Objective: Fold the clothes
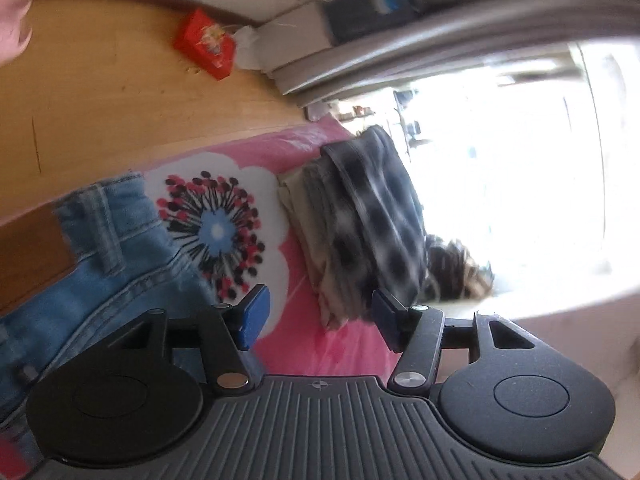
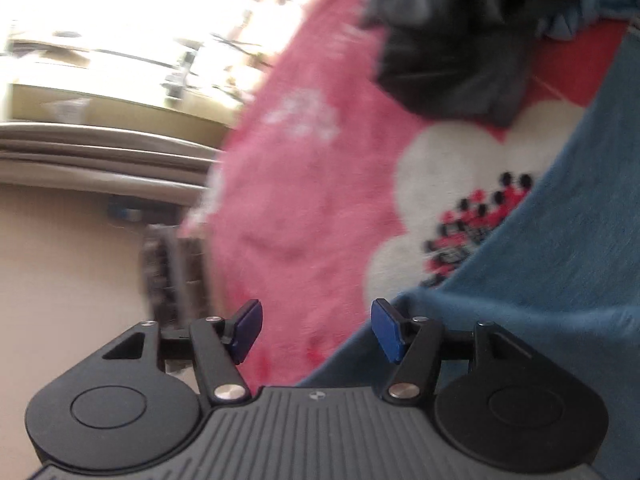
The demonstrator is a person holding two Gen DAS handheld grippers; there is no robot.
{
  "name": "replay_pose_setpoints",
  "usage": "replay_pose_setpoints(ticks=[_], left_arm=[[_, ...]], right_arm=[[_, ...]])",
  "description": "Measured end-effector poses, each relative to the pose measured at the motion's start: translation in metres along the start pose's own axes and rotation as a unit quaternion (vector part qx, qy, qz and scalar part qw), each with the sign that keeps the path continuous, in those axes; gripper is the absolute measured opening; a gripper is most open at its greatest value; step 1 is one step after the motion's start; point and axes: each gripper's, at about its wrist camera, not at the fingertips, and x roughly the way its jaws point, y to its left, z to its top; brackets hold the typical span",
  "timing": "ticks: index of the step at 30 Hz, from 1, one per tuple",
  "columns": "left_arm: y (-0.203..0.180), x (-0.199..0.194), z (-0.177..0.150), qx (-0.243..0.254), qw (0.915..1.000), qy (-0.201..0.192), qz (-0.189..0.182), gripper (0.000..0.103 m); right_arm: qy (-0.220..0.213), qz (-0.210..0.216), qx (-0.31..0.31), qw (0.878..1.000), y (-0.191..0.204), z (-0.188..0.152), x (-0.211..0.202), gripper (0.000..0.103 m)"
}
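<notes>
Left wrist view: the left gripper [image 1: 318, 318] has its fingers [image 1: 254, 316] spread apart with nothing between them, only the pink blanket [image 1: 320, 344] showing in the gap. The light blue jeans [image 1: 120, 264] lie at the left on that blanket, waistband and belt loops in sight, partly under the left finger. Beside them is a white flower print [image 1: 224, 216] with a blue centre. Further back sits a pile of folded clothes [image 1: 360, 232], a dark checked piece on top of beige ones. Only this view shows the wooden floor [image 1: 120, 80], a red box [image 1: 204, 44] near the wall and part of a hand [image 1: 12, 20] in the top left corner.

Right wrist view, blurred: the right gripper [image 2: 318, 330] also has its fingers [image 2: 386, 328] apart and empty. The right finger hangs over blue cloth [image 2: 560, 300] that fills the right side and covers part of the flower print. Only here a dark crumpled garment [image 2: 460, 48] appears, lying at the top on the blanket.
</notes>
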Motion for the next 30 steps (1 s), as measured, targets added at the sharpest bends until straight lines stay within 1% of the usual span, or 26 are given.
replay_pose_setpoints(ticks=[2, 3, 4, 6, 9, 10, 13, 15, 17, 18, 20, 24, 30], left_arm=[[-0.004, -0.02, -0.016, 0.048, 0.9987, 0.014, 0.005, 0.057], [-0.003, -0.03, -0.026, 0.067, 0.9975, 0.016, 0.014, 0.057], [-0.002, -0.04, -0.035, 0.085, 0.9959, 0.019, 0.024, 0.057], [0.0, -0.059, -0.054, 0.121, 0.9914, 0.024, 0.043, 0.061], [0.009, -0.083, -0.084, 0.16, 0.984, 0.021, 0.075, 0.064], [0.016, -0.086, -0.091, 0.157, 0.9841, 0.022, 0.081, 0.064], [0.043, -0.084, -0.107, 0.105, 0.9896, 0.022, 0.096, 0.065], [0.058, -0.073, -0.109, 0.08, 0.9903, 0.027, 0.11, 0.065], [0.067, -0.063, -0.108, 0.067, 0.9907, 0.013, 0.118, 0.065], [0.071, -0.059, -0.106, 0.057, 0.9916, 0.008, 0.116, 0.065], [0.077, -0.052, -0.099, 0.029, 0.9949, 0.005, 0.096, 0.065], [0.084, -0.039, -0.086, 0.003, 0.995, -0.01, 0.099, 0.065], [0.085, -0.022, -0.072, -0.015, 0.9931, -0.03, 0.112, 0.066]], right_arm=[[0.016, 0.034, -0.017, 0.999, 0.002, -0.025, -0.013, 0.063], [0.028, 0.044, -0.023, 0.998, 0.0, -0.039, -0.018, 0.064], [0.042, 0.048, -0.027, 0.998, -0.003, -0.053, -0.021, 0.064], [0.071, 0.045, -0.025, 0.996, -0.015, -0.084, -0.024, 0.065], [0.094, 0.042, -0.002, 0.995, -0.041, -0.125, -0.018, 0.066], [0.097, 0.038, 0.008, 0.994, -0.05, -0.137, -0.015, 0.066], [0.101, 0.029, 0.044, 0.993, -0.078, -0.168, -0.003, 0.068], [0.08, 0.026, 0.065, 0.994, -0.09, -0.18, 0.001, 0.066], [0.046, 0.042, 0.075, 0.995, -0.095, -0.186, 0.004, 0.066], [0.033, 0.049, 0.079, 0.995, -0.095, -0.185, 0.006, 0.066], [0.008, 0.061, 0.085, 0.994, -0.095, -0.184, 0.01, 0.066], [-0.017, 0.076, 0.105, 0.991, -0.095, -0.176, 0.023, 0.066], [-0.052, 0.08, 0.116, 0.989, -0.086, -0.161, 0.049, 0.066]])
